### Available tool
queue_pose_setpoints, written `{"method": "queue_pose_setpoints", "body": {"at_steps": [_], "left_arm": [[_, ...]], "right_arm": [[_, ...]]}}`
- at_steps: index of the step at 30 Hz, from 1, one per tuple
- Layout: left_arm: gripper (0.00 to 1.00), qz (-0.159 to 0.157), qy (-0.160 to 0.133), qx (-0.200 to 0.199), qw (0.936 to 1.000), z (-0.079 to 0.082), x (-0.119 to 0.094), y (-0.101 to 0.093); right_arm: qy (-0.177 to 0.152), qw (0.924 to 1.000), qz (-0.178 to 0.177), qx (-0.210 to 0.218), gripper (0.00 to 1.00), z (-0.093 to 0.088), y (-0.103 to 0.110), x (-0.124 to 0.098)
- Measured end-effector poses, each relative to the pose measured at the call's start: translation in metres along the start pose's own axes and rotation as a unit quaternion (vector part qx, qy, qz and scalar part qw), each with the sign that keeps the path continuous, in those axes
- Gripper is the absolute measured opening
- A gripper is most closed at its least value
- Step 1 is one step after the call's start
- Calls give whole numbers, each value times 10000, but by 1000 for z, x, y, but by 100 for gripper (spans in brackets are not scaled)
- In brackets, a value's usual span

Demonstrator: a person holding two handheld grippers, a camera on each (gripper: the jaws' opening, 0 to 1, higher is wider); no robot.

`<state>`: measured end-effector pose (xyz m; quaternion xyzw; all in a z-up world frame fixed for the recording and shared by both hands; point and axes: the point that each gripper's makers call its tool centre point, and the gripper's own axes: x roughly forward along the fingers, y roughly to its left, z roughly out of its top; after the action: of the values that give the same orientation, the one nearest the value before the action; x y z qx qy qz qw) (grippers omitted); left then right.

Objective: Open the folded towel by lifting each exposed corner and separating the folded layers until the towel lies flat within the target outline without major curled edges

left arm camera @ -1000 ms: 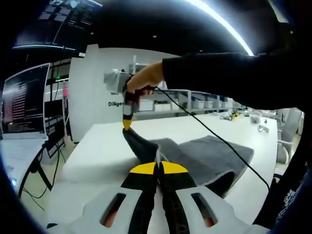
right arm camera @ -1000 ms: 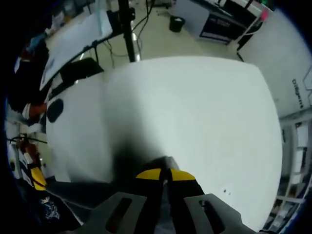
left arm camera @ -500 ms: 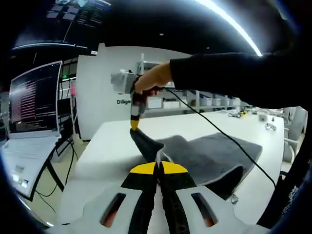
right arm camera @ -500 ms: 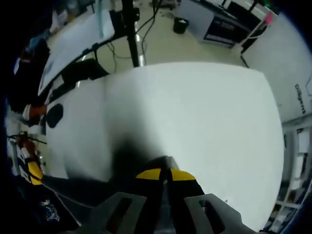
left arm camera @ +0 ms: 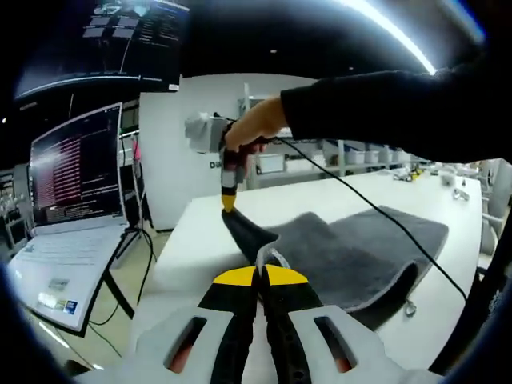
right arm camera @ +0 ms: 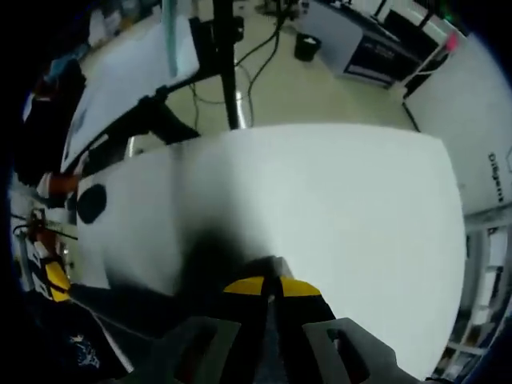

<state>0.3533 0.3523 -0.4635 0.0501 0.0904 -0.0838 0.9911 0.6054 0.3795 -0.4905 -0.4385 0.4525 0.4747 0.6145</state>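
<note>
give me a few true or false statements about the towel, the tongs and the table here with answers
1. The left tongs are shut on a corner of the grey towel. True.
2. The towel lies fully flat on the white table. False: one edge is lifted off the table between the two tongs.
3. The right tongs point down at the towel from a person's hand. True.
4. The towel is bright red. False: it is grey.
5. A lit laptop stands beside the table. True.
</note>
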Motion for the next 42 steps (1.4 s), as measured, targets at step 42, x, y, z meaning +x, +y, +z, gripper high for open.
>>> {"method": "queue_pose_setpoints", "body": {"at_steps": [42], "left_arm": [[2, 1025, 484, 169, 9934, -43, -21, 88]], "right_arm": [[-199, 9997, 49, -121, 1, 62, 49, 48]]}}
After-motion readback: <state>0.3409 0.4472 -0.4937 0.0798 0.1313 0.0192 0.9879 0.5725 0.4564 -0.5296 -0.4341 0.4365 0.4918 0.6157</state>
